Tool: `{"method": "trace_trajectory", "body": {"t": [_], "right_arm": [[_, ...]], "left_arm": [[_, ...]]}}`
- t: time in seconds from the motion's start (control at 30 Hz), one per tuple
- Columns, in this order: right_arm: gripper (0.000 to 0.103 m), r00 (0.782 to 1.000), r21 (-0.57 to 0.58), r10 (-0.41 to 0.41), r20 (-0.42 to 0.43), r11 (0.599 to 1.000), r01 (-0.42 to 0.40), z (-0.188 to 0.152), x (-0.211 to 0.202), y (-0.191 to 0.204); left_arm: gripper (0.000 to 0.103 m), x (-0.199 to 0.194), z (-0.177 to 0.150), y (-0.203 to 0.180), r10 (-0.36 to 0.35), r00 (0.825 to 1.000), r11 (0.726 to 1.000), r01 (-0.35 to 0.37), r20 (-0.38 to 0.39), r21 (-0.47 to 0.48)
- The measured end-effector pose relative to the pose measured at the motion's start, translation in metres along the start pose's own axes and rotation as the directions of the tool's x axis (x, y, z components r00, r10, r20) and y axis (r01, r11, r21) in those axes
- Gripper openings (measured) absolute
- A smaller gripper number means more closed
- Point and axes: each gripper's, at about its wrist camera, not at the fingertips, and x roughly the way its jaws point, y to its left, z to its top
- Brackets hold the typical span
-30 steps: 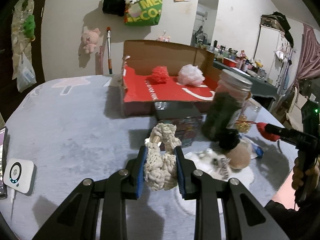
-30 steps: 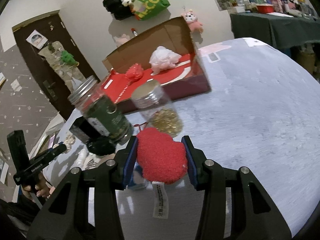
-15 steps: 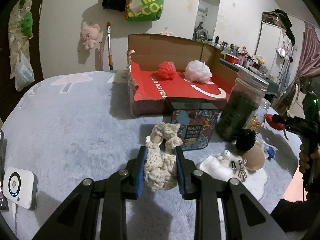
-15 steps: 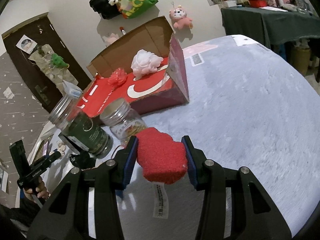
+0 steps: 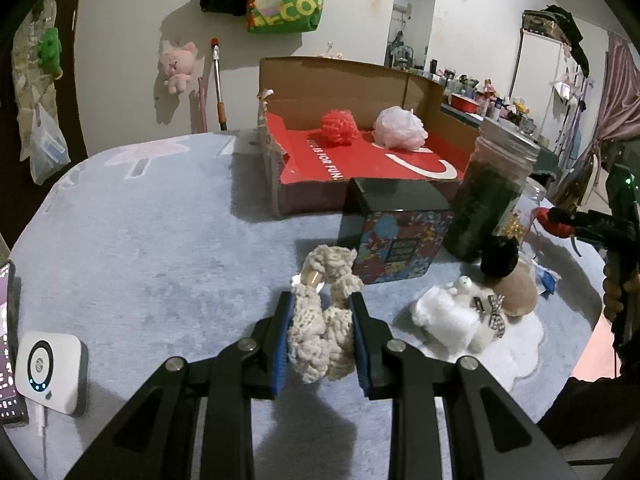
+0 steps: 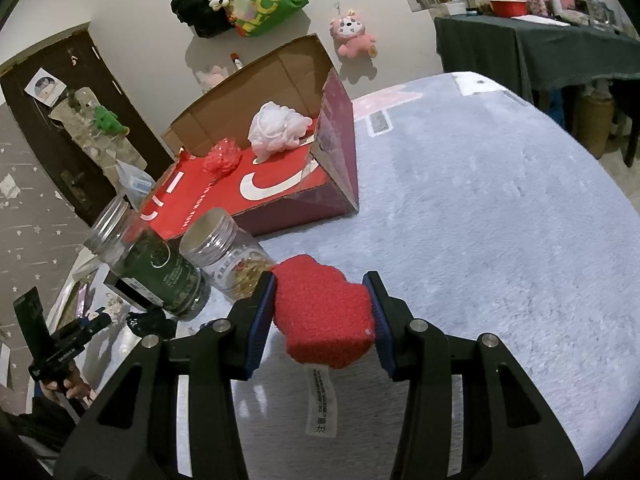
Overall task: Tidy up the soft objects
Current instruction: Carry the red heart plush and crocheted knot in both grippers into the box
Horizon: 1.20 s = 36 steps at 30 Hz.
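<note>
My left gripper [image 5: 322, 314] is shut on a cream crocheted soft toy [image 5: 324, 332], held above the grey table. My right gripper [image 6: 322, 298] is shut on a red plush heart [image 6: 322, 316] with a white tag, also above the table. The open red shoe box [image 5: 360, 164] stands at the back with a red mesh puff [image 5: 338, 127] and a pale pink puff [image 5: 398, 127] in it; the box also shows in the right wrist view [image 6: 256, 188]. A white plush [image 5: 452, 316], a tan ball [image 5: 514, 292] and a black puff [image 5: 500, 260] lie to the right.
A patterned black tin [image 5: 394, 236], a tall green-filled jar [image 5: 490, 200] and a smaller jar [image 6: 230, 256] stand in front of the box. A white device [image 5: 50, 372] and a phone [image 5: 6, 344] lie at the left table edge. A dark-clothed side table [image 6: 532, 52] stands behind.
Both grippers have drawn back and up from the clutter with their toys still held. The right view has swung right, so the jars now sit lower left.
</note>
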Motion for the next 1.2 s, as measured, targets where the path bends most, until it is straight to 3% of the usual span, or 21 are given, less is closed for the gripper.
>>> {"method": "trace_trajectory", "body": {"t": [0.33,0.7,0.9,1.07,1.2], "right_arm": [[0.043,0.997,-0.069,-0.056,0.051,0.996,0.059,0.025,-0.006,0.008],[0.043,0.989,-0.206,-0.047,0.142,0.975,0.076,0.086,-0.004,0.052],[0.043,0.986,-0.270,-0.053,0.156,0.958,0.095,0.120,0.018,0.082],[0.043,0.989,-0.326,-0.123,0.081,0.935,0.143,0.139,0.067,0.100],[0.043,0.978,-0.375,-0.208,-0.004,0.907,0.191,0.145,0.110,0.108]], "left_arm": [[0.028,0.005,0.024,0.015,0.039,0.998,0.998,-0.041,0.050,0.039],[0.028,0.009,0.102,0.017,-0.039,0.992,0.996,0.030,0.116,0.081],[0.028,0.032,0.142,-0.003,-0.046,0.996,0.994,0.037,0.078,0.107],[0.028,0.062,0.162,-0.022,-0.029,1.000,0.990,0.028,0.004,0.141],[0.028,0.096,0.175,-0.034,-0.019,0.997,0.986,0.032,-0.081,0.161]]}}
